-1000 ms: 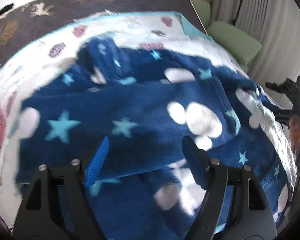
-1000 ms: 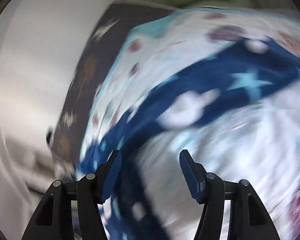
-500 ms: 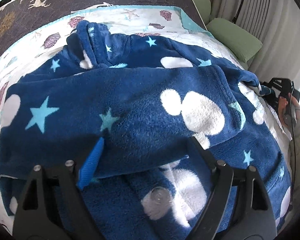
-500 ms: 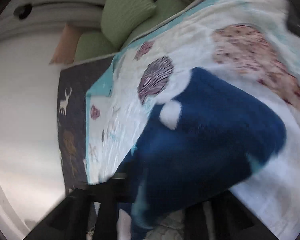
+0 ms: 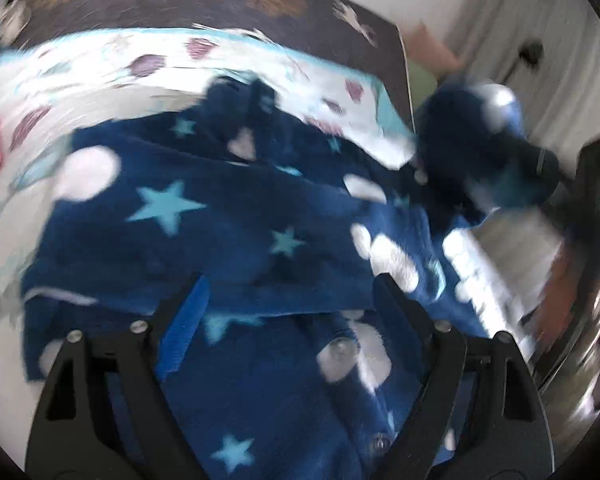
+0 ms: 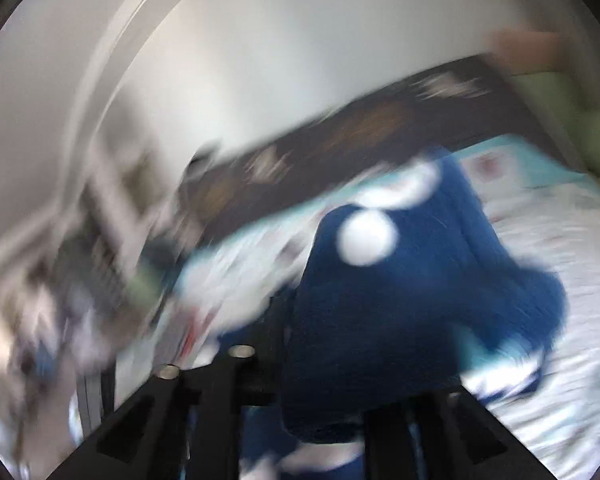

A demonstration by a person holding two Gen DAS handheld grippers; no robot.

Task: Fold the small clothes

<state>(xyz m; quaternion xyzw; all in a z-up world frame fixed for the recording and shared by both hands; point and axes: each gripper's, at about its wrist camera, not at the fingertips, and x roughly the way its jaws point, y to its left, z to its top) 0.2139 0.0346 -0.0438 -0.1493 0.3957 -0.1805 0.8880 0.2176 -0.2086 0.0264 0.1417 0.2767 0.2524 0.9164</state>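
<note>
Dark blue fleece garment with pale stars and white blobs spread on the shell-print quilt, long axis running left to right. Left tongs just above its near edge, gaping, empty. Right tongs opening, a lifted blue flap bunched between them at the garment's right end, nearer that end.

left gripper: low centre of frame, jaws spread wide, nothing pinched | right gripper: bottom of frame, blurred, jaws opening, blue fleece garment bunched between and over them
</note>
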